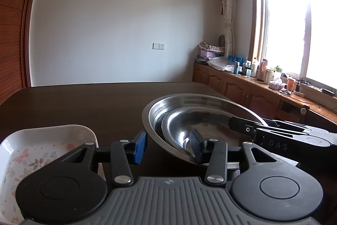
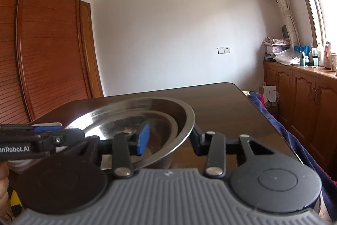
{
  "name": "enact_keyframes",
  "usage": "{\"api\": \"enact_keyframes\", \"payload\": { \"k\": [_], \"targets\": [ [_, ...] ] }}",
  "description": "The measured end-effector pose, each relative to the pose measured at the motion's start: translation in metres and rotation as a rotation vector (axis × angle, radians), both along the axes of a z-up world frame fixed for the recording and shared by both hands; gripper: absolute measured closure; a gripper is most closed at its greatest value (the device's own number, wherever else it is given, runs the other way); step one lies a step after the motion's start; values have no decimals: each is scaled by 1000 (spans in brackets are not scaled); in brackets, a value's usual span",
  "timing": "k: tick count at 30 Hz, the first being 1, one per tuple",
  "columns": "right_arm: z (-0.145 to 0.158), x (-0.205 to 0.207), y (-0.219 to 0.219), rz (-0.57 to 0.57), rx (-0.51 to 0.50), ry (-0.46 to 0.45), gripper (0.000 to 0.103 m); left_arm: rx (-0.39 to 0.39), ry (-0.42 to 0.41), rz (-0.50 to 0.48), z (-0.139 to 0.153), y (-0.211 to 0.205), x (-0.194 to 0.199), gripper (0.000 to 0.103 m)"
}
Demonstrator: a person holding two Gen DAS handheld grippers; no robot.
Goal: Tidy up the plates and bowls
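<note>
A large steel bowl stands on the dark table with a smaller steel bowl nested inside it. My left gripper is open and straddles the big bowl's near-left rim, one blue pad outside and the other inside. The right gripper reaches over the bowl from the right. In the right wrist view the large bowl holds the smaller bowl. My right gripper is open astride the right rim. The left gripper shows at the left.
A white floral tray lies on the table left of the bowls. A wooden wardrobe stands at the left. A low cabinet with several bottles runs under the window. A blue cloth hangs at the table's right edge.
</note>
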State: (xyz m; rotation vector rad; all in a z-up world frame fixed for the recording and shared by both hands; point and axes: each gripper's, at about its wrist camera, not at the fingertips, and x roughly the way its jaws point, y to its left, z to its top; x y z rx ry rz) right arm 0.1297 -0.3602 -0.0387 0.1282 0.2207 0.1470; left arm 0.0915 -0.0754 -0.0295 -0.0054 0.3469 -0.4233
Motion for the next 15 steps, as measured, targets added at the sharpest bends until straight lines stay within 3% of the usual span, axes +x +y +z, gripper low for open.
{"api": "enact_keyframes", "payload": {
  "k": [15],
  "targets": [
    [13, -6, 2, 13, 21, -23, 60, -6, -48, 1, 16, 9, -18, 31]
  ]
}}
